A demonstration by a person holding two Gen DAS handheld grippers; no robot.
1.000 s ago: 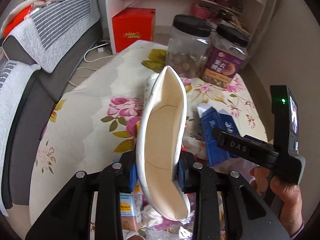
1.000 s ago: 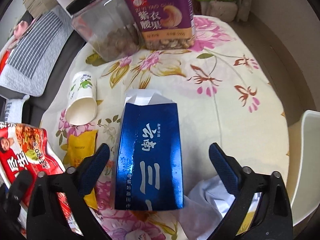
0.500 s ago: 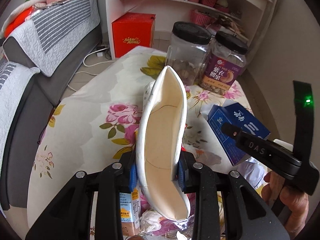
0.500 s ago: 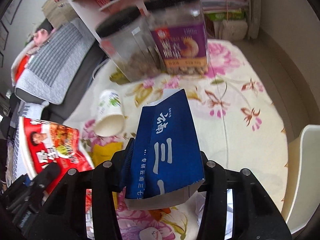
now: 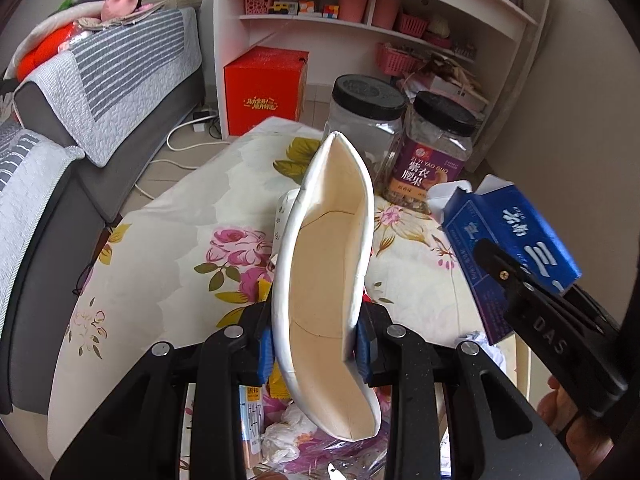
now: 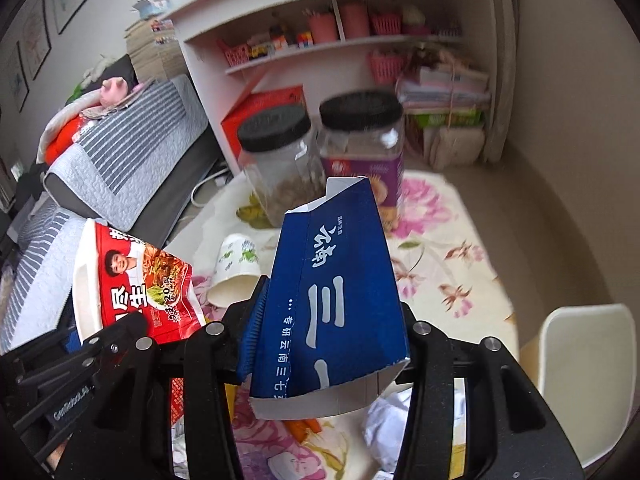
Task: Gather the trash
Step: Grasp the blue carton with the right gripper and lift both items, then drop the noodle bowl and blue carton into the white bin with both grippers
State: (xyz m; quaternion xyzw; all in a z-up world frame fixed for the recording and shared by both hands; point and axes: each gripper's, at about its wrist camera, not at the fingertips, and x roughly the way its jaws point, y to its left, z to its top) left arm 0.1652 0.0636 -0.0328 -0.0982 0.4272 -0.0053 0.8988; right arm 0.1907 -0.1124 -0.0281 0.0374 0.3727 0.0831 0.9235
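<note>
Left claw: clenched on the squashed instant-noodle bowl, blue pads pressing its two sides; the bowl stands on edge, its cream inside facing the left wrist camera, its red printed side showing in the right wrist view.
Right claw: its jaws have just been closing and now grip the blue carton, pads on both flanks; the carton is held clear above the desk, open flap end pointing away from the camera.
Desk: covered with a floral cloth.
Paper cup: lying on its side on the cloth, mouth toward the claws, near the desk's left edge.
Jars: two black-lidded clear jars, side by side at the far end of the desk, one with a purple label.
Near edge: crumpled white tissue and wrappers under the claws.
Chair: cream, at the desk's right edge.
</note>
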